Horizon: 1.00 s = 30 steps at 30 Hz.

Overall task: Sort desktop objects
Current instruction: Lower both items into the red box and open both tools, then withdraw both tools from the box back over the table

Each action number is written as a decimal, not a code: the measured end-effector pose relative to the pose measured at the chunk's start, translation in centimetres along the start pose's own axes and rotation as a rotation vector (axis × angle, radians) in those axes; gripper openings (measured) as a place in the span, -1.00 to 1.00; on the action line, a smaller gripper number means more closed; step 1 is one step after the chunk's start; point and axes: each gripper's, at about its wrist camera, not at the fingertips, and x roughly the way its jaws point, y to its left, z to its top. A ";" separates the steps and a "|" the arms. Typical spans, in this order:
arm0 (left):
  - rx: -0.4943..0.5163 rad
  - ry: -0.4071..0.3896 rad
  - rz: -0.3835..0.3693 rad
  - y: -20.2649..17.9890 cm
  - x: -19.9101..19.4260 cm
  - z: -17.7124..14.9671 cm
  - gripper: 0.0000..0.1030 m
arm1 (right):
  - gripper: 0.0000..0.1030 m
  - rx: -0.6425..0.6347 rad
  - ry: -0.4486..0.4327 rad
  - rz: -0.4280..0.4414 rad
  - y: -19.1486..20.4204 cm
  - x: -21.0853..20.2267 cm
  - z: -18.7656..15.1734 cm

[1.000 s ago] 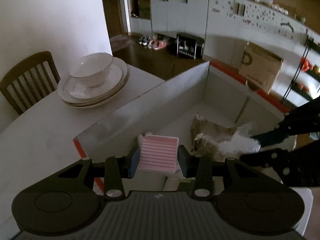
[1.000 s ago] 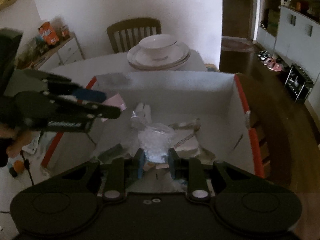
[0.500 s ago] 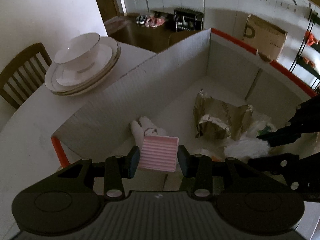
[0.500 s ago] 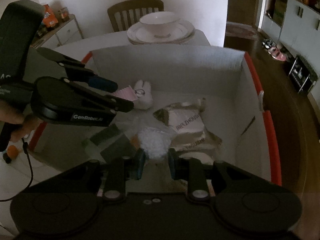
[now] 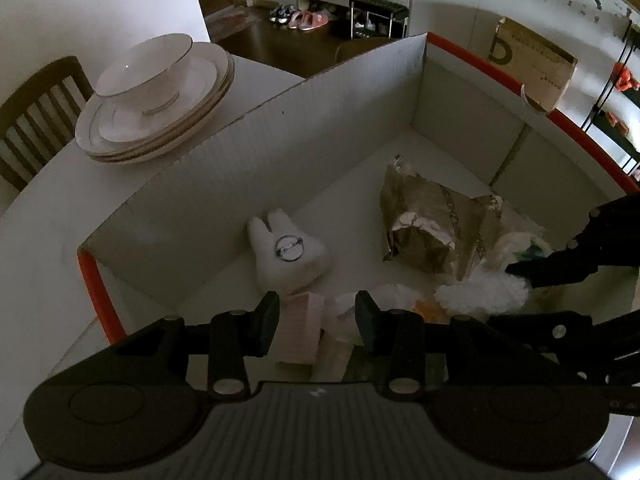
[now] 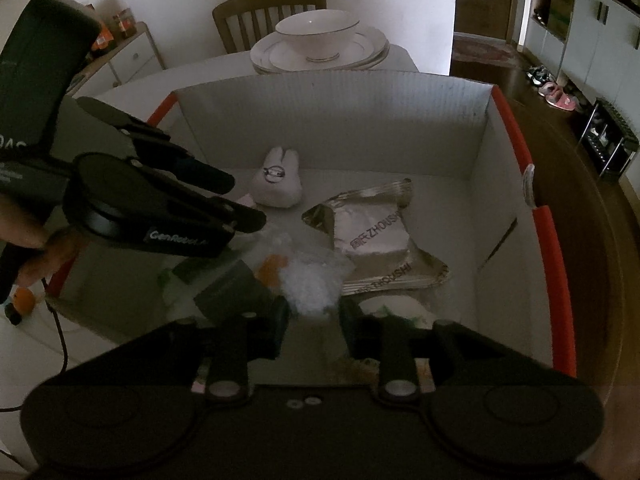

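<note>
- A large white cardboard box [image 6: 332, 120] with red edges sat on the pale worktop [image 5: 60, 216], and everything being sorted lay on its floor.
- Near the far wall rested a small white plush toy [image 6: 278, 184] with a ring-shaped badge on it.
- Beside it, towards the middle, lay a crumpled silver foil bag [image 6: 376, 240] with printed lettering.
- Closer in were a crinkled clear plastic bag of white stuff [image 6: 312, 284], something orange just next to it, and a dark flat packet [image 6: 228, 292]; what that packet was I could not tell.
- A pink ribbed pad [image 5: 300, 332] lay low in the box, by the near wall.
- Outside the box, a white bowl [image 6: 316, 36] stood on a stack of plates [image 6: 276, 56] at the far end of the worktop, with a wooden chair [image 6: 256, 16] behind.
- The left tongs [image 5: 316, 320] stood a little apart above the pink pad; one finger was close by it, the other clear, so nothing was pinched.
- The right tongs [image 6: 314, 330] had just been opening; the plastic bag sat just ahead of their tips, between the fingers yet unpressed.
</note>
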 end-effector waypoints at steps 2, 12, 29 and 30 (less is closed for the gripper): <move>-0.015 -0.004 -0.002 0.1 -0.2 -0.1 -0.19 | -0.33 -0.004 -0.001 -0.006 0.0 0.0 0.0; -0.072 -0.069 -0.041 0.0 -2.4 -0.7 0.07 | -0.05 -0.004 -0.048 0.001 0.1 -1.4 0.0; -0.157 -0.201 -0.113 0.9 -8.4 -2.7 0.32 | 0.56 -0.012 -0.161 0.036 1.6 -5.3 -0.3; -0.161 -0.207 -0.117 0.9 -8.7 -2.9 0.35 | 0.59 -0.009 -0.168 0.039 1.7 -5.5 -0.4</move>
